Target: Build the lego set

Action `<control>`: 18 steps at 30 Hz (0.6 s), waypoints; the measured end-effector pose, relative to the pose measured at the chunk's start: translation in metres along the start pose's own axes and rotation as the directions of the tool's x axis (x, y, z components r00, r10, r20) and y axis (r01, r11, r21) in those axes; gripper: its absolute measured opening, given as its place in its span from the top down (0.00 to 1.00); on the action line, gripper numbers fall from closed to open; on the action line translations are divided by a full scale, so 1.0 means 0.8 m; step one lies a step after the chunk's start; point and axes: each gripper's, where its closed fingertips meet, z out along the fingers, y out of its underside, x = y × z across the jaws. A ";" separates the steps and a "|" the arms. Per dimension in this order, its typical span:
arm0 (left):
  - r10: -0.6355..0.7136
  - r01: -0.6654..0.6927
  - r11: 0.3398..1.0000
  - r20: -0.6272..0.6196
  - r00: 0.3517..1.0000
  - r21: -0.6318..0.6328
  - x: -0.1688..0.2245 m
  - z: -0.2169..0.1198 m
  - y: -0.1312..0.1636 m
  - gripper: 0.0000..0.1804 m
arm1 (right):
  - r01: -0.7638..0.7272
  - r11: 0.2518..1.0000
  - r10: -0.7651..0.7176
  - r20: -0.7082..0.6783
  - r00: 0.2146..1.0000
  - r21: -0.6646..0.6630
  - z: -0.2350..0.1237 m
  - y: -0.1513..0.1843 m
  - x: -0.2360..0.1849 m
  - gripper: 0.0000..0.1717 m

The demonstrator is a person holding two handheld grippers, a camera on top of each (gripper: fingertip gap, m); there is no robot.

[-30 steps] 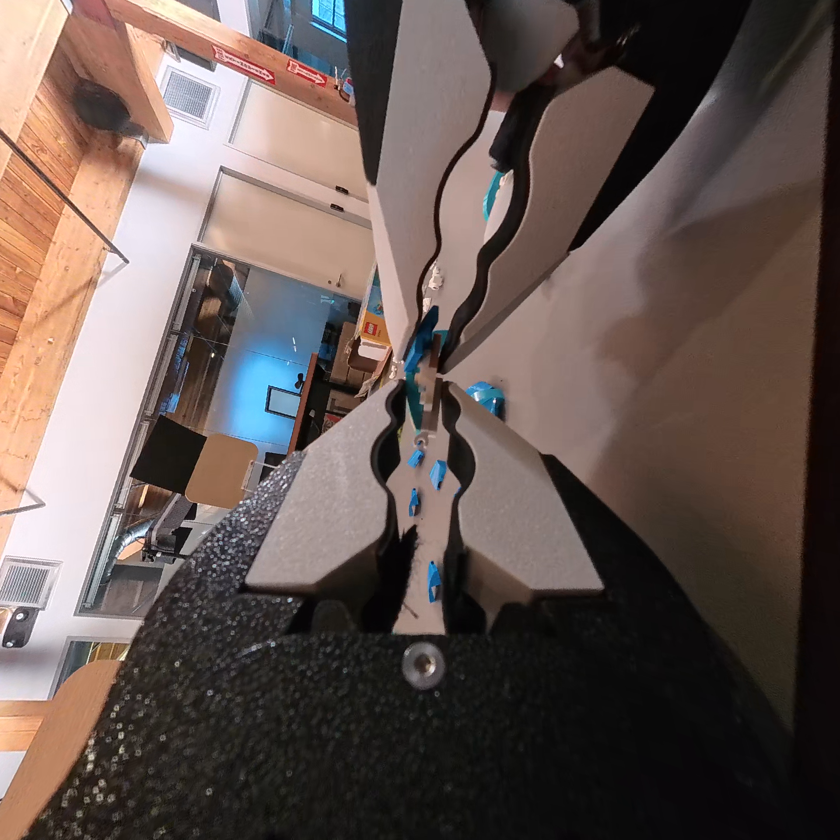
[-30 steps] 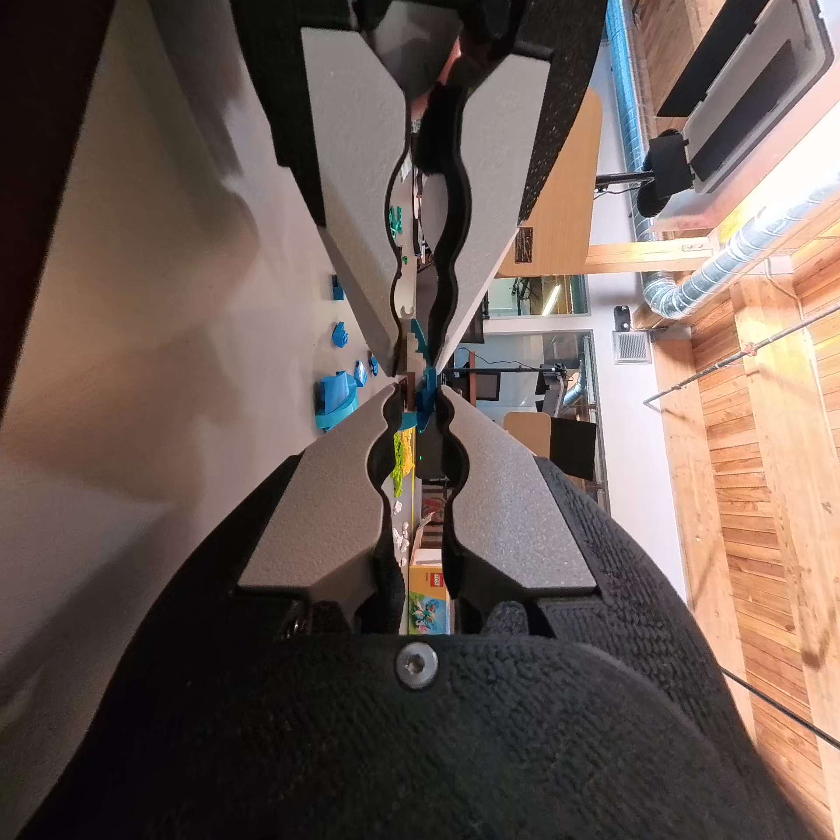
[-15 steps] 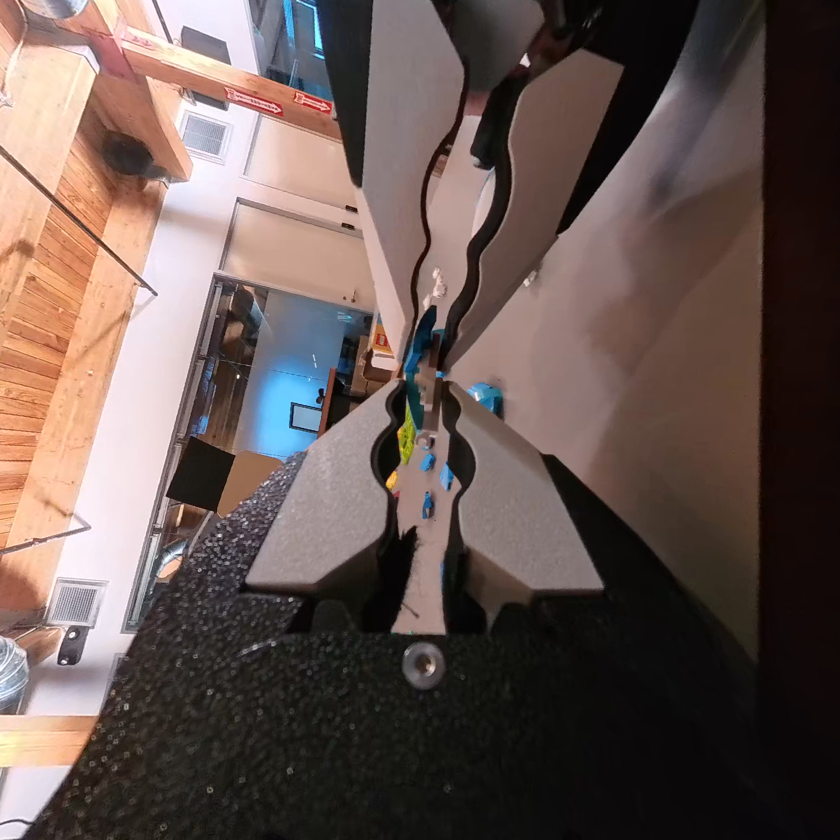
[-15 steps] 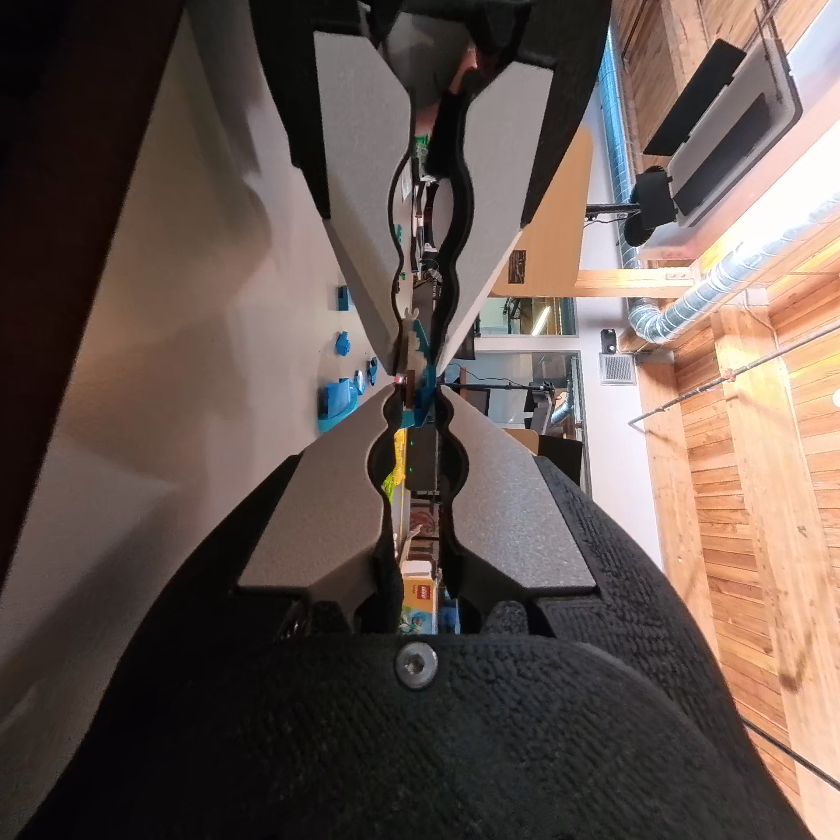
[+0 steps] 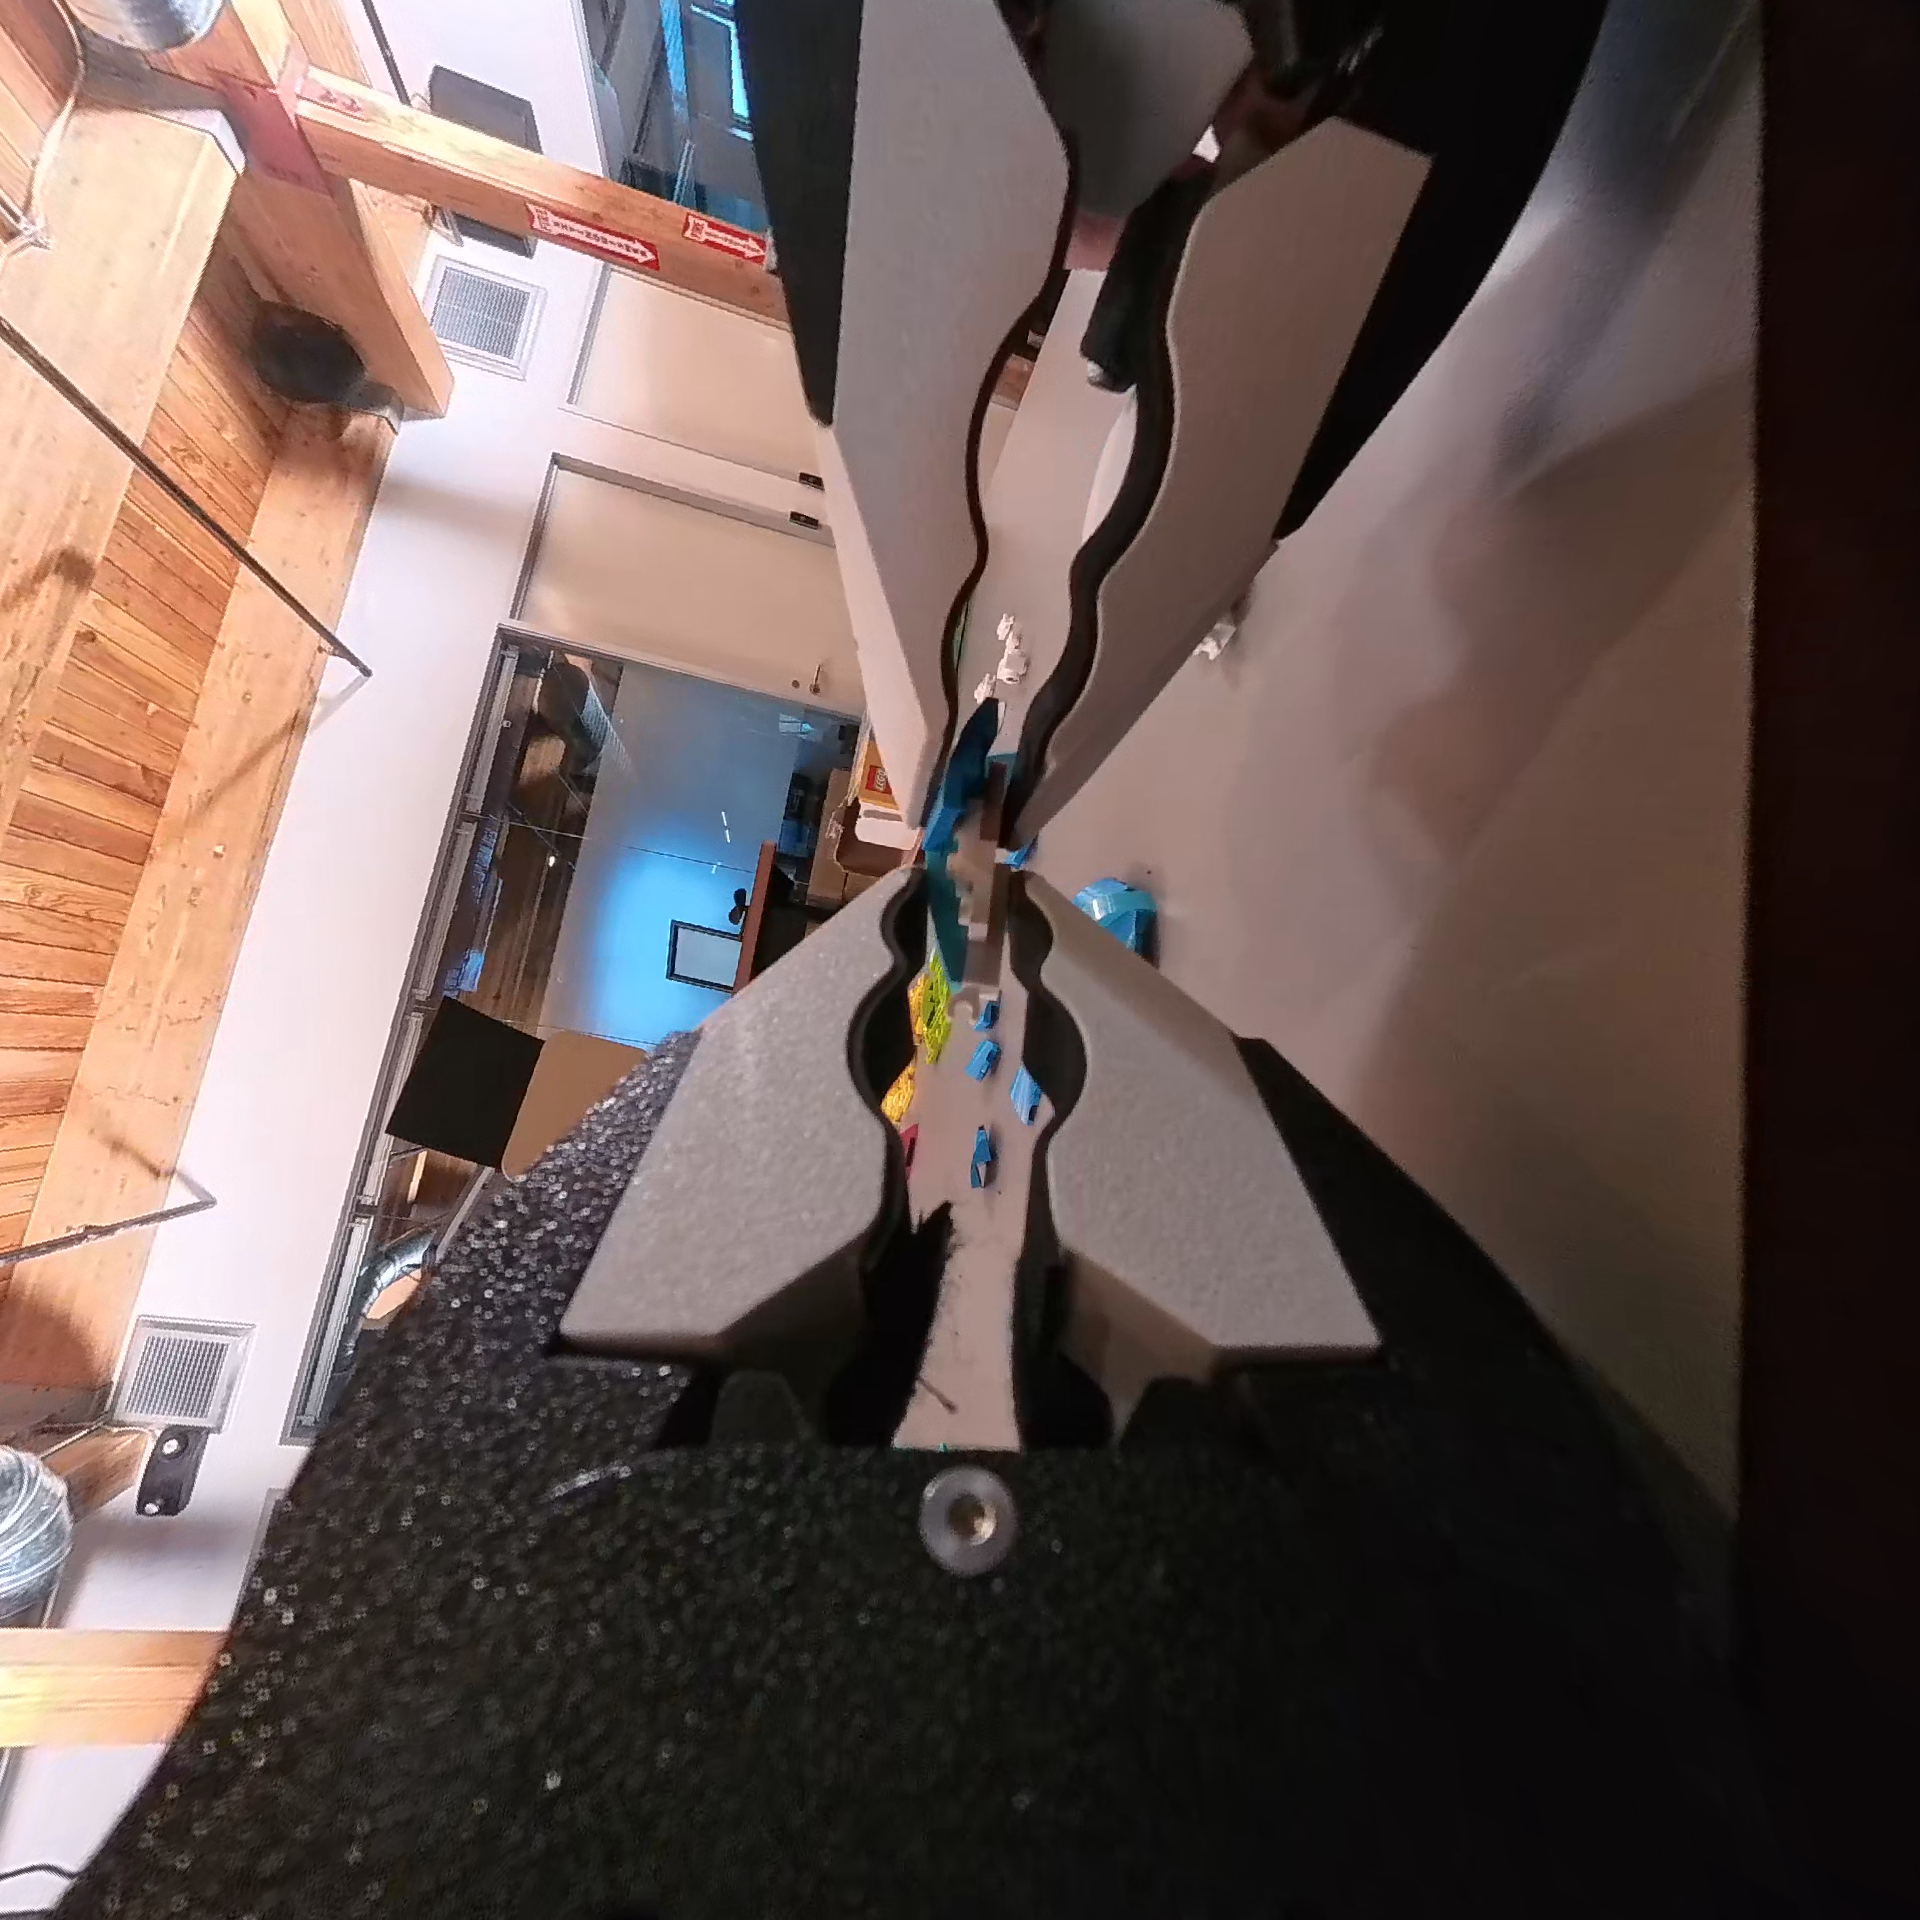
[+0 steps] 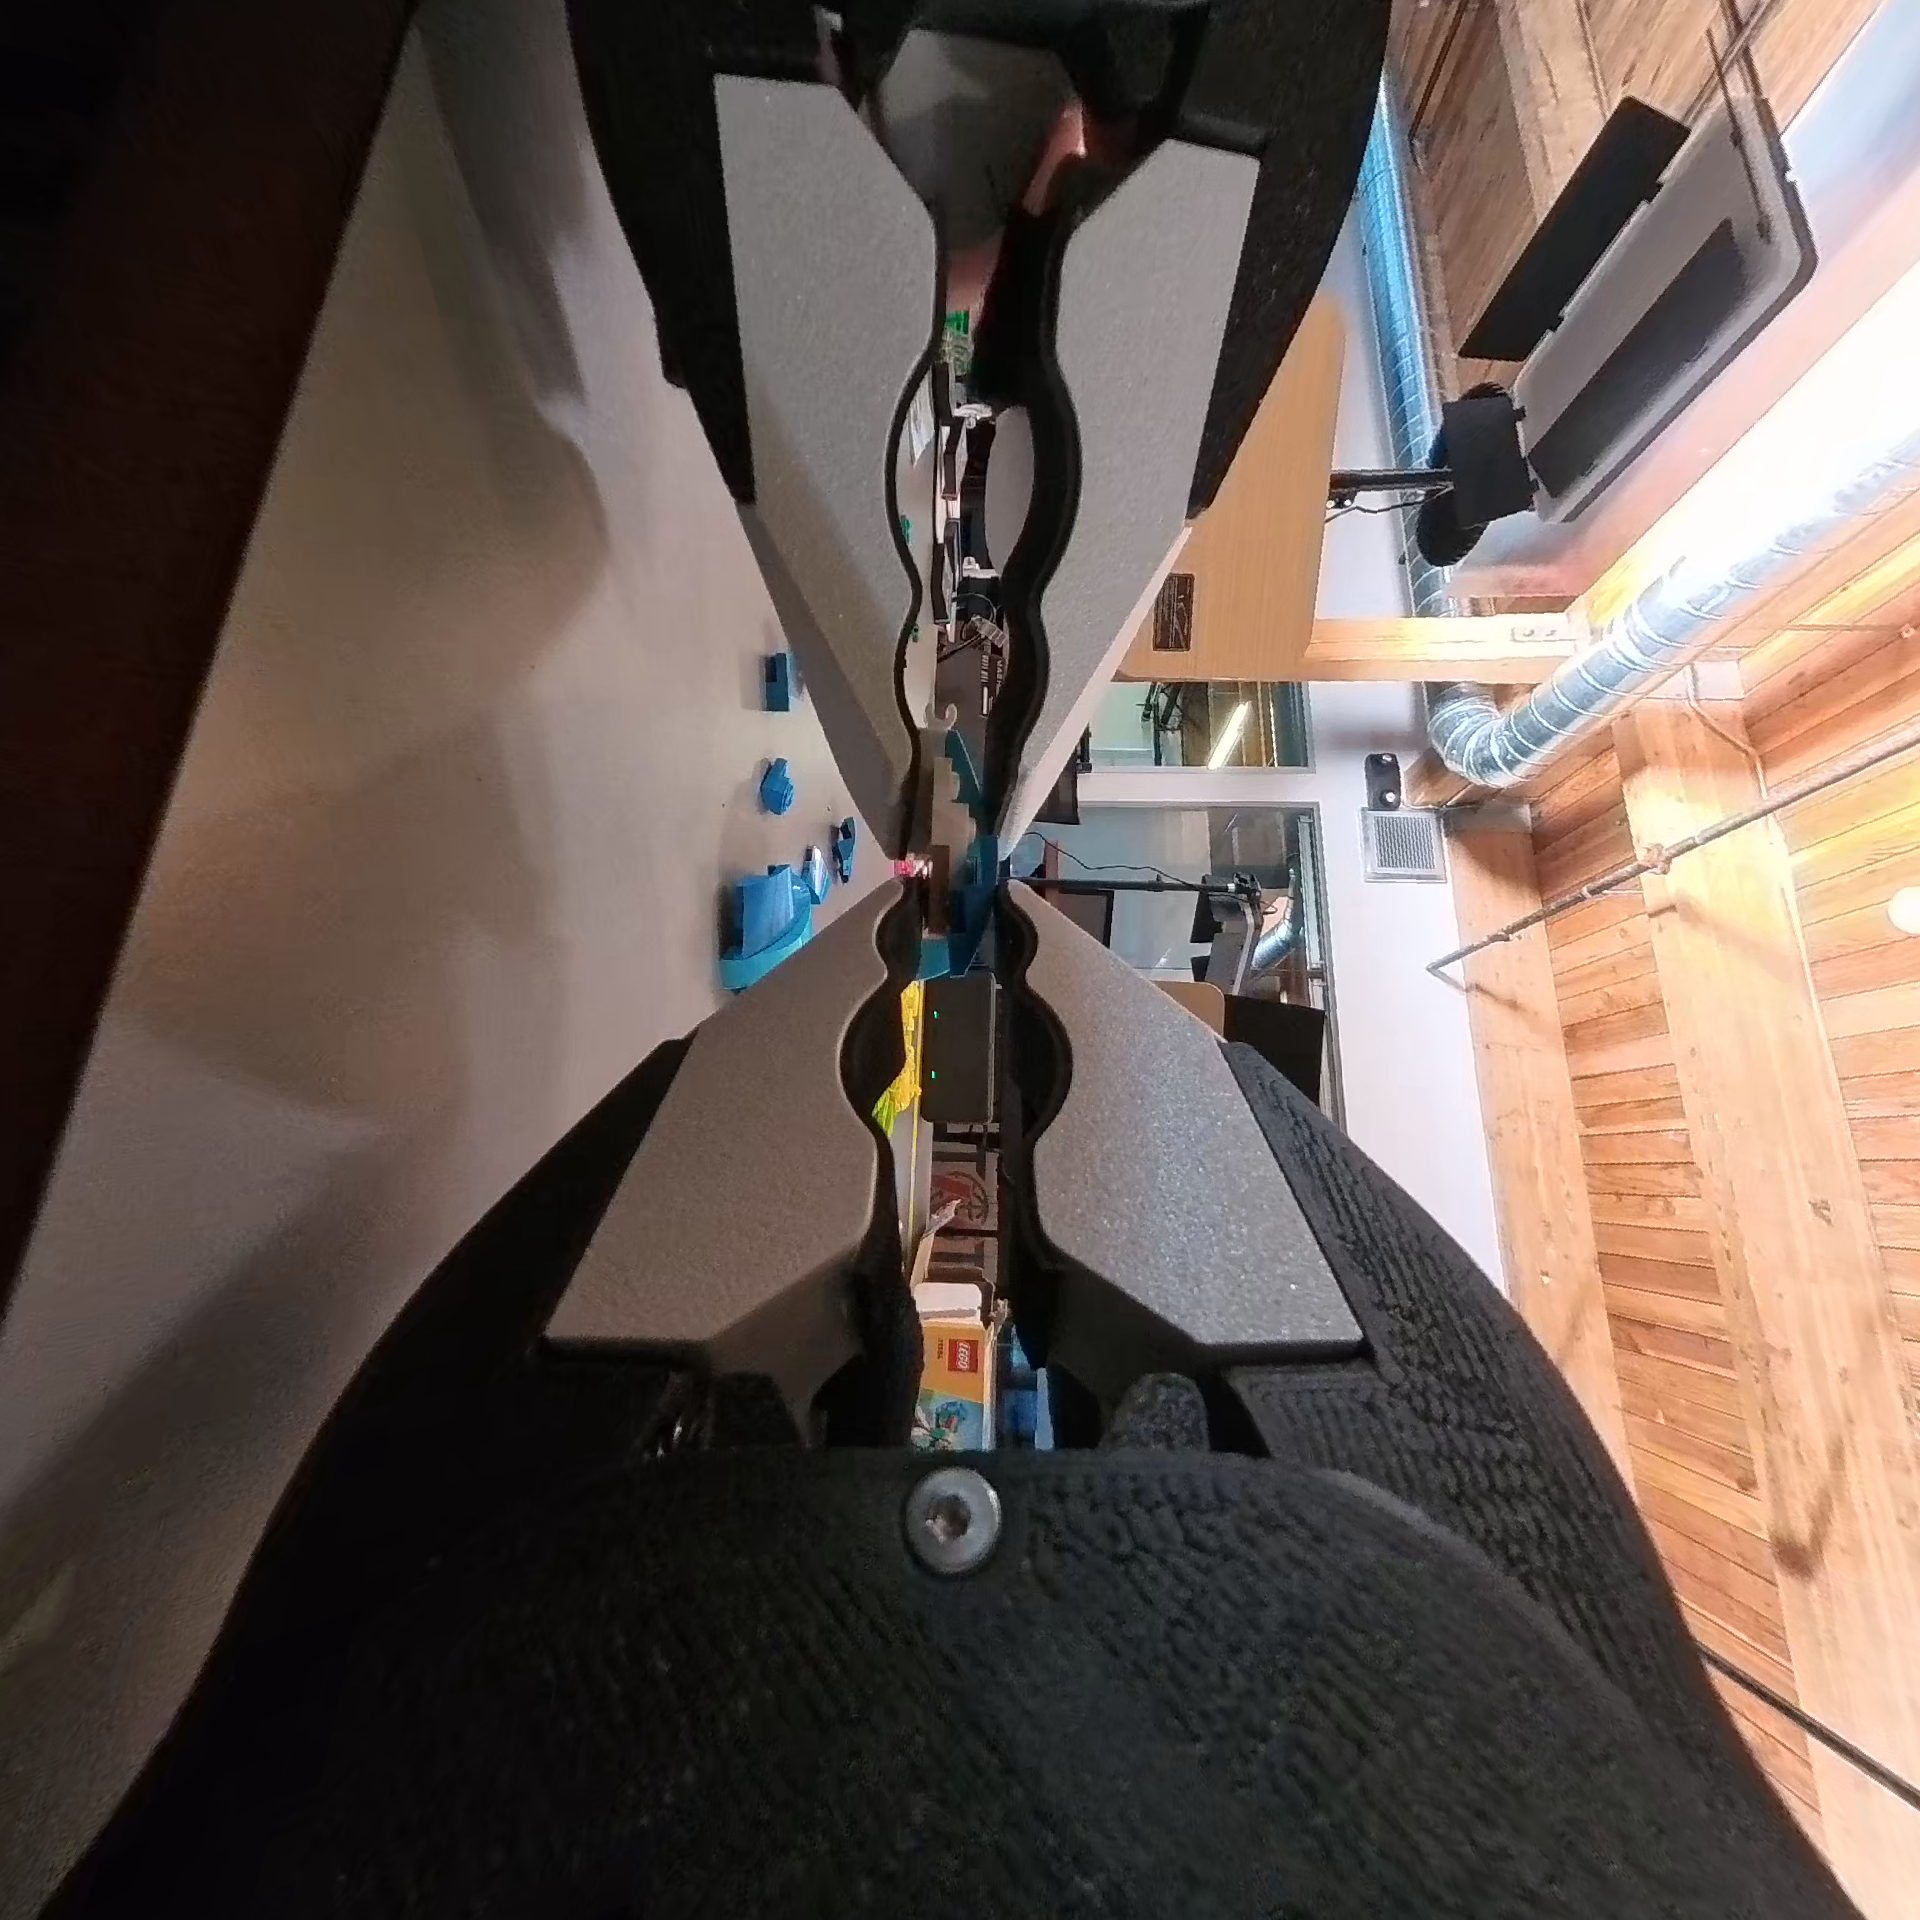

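A small brick build (image 5: 971,873) of teal and grey toy pieces sits at the centre of both wrist views, caught where the two claws meet tip to tip. In the left wrist view the left gripper (image 5: 966,902) comes up from the bottom of the frame, its jaws narrow and pinched on the lower end of the build, the grey stepped part lying between its fingers (image 5: 1091,971). The right gripper (image 5: 971,800) comes down from the top of that frame, also narrow, and clamps the upper, teal end. In the right wrist view the layout mirrors this: the right gripper (image 6: 951,899) rises from the bottom and grips the teal end of the build (image 6: 961,831), with a tiny red piece (image 6: 914,864) at its left fingertip, while the left gripper (image 6: 951,774) reaches down from the top onto the grey end. Both claws hold the one build between them, above a pale table (image 5: 1455,831) that fills the right of the left view and the left of the right view. Loose blue bricks (image 6: 774,769) lie scattered on it, with a larger curved blue piece (image 6: 764,925) near the fingertips. Yellow-green bricks (image 5: 930,1013) show in the gap between the left gripper's fingers, and small white pieces (image 5: 1008,649) lie farther up. A toy box (image 6: 951,1382) shows low between the right gripper's fingers.
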 end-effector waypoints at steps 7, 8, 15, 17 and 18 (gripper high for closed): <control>-0.003 0.003 1.000 -0.060 0.998 -0.013 0.012 0.002 0.003 0.93 | -0.029 1.000 0.029 0.071 0.997 0.008 0.001 0.001 -0.013 0.93; -0.007 0.006 1.000 -0.070 0.997 -0.016 0.014 0.003 0.004 0.93 | -0.041 0.999 0.040 0.086 0.996 0.007 0.001 0.002 -0.015 0.92; -0.190 0.187 0.982 -0.219 0.957 -0.035 0.033 0.009 0.011 0.92 | -0.158 0.987 0.159 0.212 0.964 -0.021 0.004 0.010 -0.033 0.92; -0.302 0.299 0.953 -0.289 0.909 -0.054 0.032 0.008 0.019 0.85 | -0.213 0.977 0.214 0.221 0.951 -0.029 0.003 0.015 -0.029 0.92; -0.329 0.334 0.941 -0.347 0.878 -0.046 0.030 0.004 0.020 0.78 | -0.242 0.970 0.243 0.226 0.943 -0.033 0.003 0.019 -0.027 0.93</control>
